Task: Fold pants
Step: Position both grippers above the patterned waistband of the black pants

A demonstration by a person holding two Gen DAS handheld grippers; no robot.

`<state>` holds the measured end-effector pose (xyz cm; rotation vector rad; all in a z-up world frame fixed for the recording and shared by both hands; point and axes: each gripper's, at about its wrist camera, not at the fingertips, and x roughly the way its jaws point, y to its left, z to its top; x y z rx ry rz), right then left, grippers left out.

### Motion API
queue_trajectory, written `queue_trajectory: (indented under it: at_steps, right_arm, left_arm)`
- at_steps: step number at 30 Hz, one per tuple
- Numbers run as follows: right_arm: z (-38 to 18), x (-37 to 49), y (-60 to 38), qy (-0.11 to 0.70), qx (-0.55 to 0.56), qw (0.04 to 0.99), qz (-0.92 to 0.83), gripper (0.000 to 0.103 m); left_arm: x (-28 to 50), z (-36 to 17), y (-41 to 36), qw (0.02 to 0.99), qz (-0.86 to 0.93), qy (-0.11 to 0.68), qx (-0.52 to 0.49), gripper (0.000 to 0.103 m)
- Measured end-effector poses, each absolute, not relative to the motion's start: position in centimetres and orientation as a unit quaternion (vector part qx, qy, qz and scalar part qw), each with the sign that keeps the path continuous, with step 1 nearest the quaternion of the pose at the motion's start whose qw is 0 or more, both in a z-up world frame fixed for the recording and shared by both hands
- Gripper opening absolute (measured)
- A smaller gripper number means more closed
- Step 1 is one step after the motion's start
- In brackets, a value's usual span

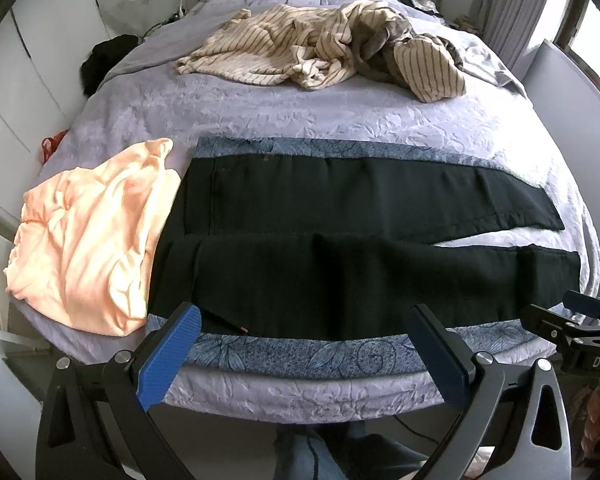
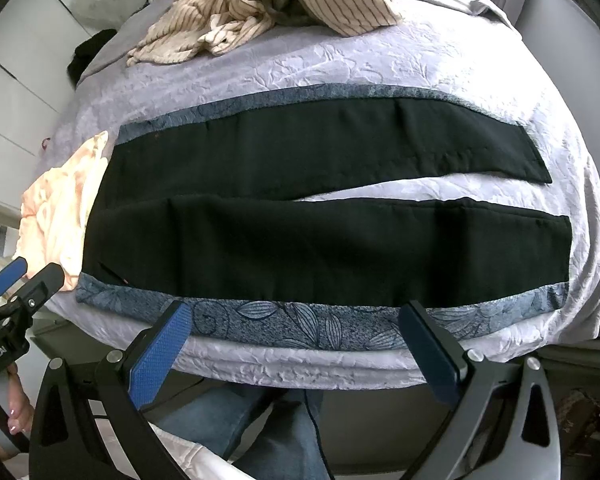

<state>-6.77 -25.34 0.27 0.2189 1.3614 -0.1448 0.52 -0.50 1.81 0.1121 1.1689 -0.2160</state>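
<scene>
Black pants (image 1: 340, 240) lie flat across the near end of the bed, waist at the left, both legs spread apart and pointing right; they also show in the right wrist view (image 2: 300, 220). My left gripper (image 1: 304, 320) is open and empty, held just off the bed's near edge by the near leg's hip area. My right gripper (image 2: 296, 316) is open and empty, off the near edge by the near leg. The right gripper shows at the right edge of the left wrist view (image 1: 580, 320), and the left gripper at the left edge of the right wrist view (image 2: 24, 276).
A peach garment (image 1: 92, 240) lies crumpled left of the waistband. A striped cream garment pile (image 1: 320, 52) lies at the far end of the bed. A blue patterned cloth (image 1: 300, 356) lies under the pants. White cabinets (image 1: 28, 80) stand at the left.
</scene>
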Motion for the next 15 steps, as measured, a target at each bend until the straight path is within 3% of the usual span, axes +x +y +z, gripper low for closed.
queue_trajectory:
  at_steps: [15]
  right_arm:
    - [0.0,-7.25,-25.29,0.63,0.101,0.767,-0.07,0.103]
  left_arm:
    - [0.21,1.43,-0.29,0.824,-0.091,0.555,0.061,0.103]
